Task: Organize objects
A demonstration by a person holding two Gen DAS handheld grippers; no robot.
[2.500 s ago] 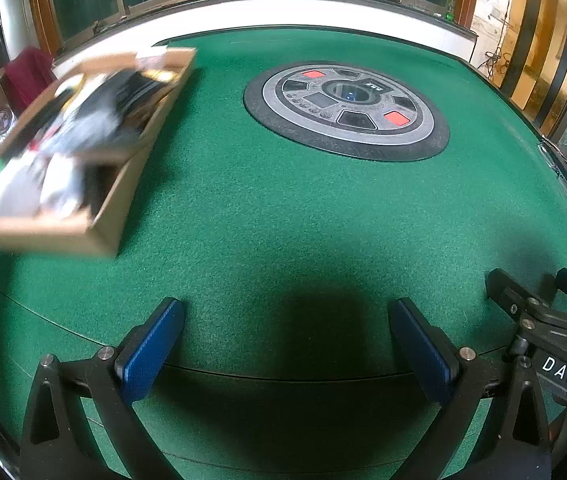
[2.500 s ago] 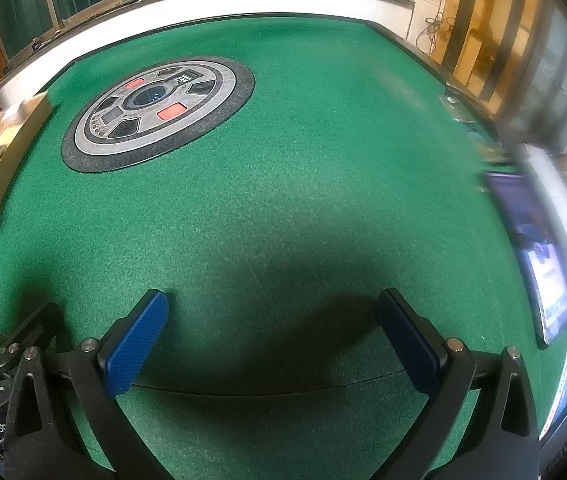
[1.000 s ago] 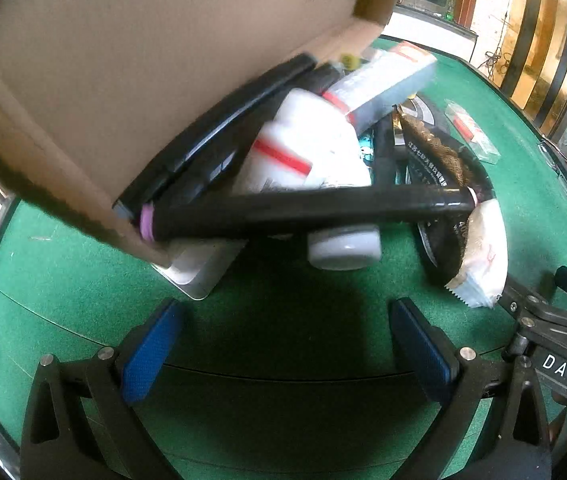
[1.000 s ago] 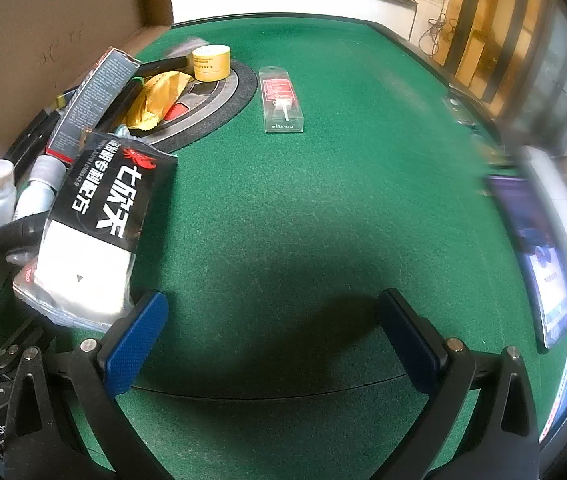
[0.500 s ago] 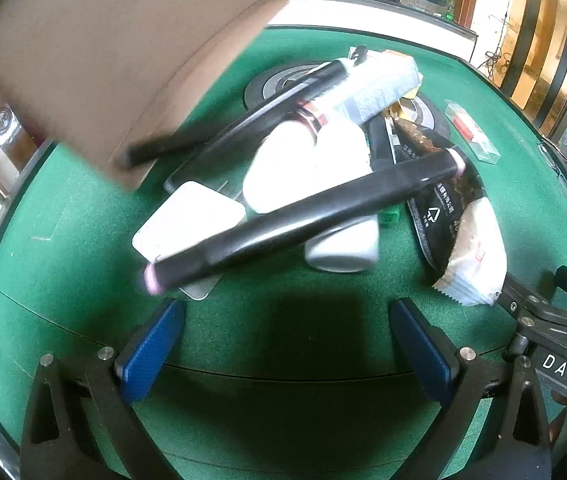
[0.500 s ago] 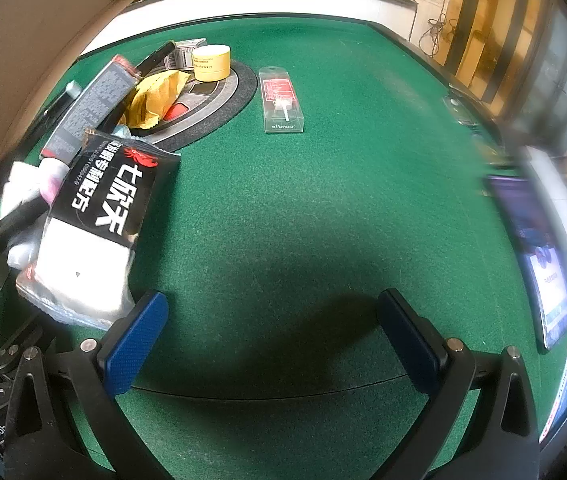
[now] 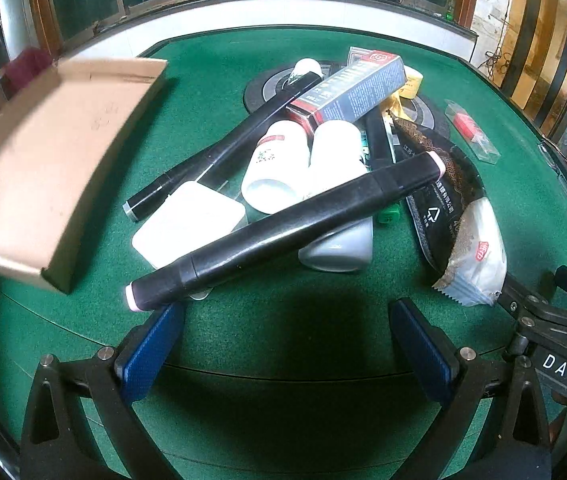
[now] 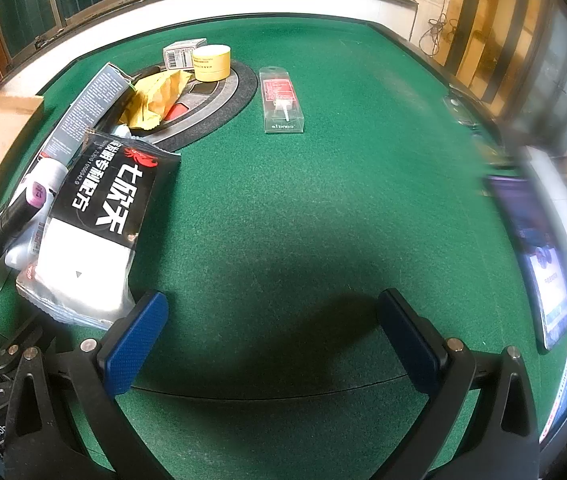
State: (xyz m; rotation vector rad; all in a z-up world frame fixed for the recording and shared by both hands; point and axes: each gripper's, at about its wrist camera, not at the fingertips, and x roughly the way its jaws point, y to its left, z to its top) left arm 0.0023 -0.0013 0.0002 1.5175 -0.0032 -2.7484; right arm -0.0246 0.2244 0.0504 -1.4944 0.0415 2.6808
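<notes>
A heap of objects lies on the green table: a black marker across the top, a second black marker, two white bottles, a white flat box, a grey carton and a black-and-white snack packet. The packet also shows in the right wrist view. A cardboard box hangs blurred at the left. My left gripper is open and empty just short of the heap. My right gripper is open and empty over bare felt.
A yellow tape roll, a yellow bag, a small carton and a clear red-carded pack lie by the round grey console. A tablet sits at the right table edge.
The cardboard box was tipped over the table and its contents spilled into a heap. The box has since swung away to the left and lower. Neither gripper has moved.
</notes>
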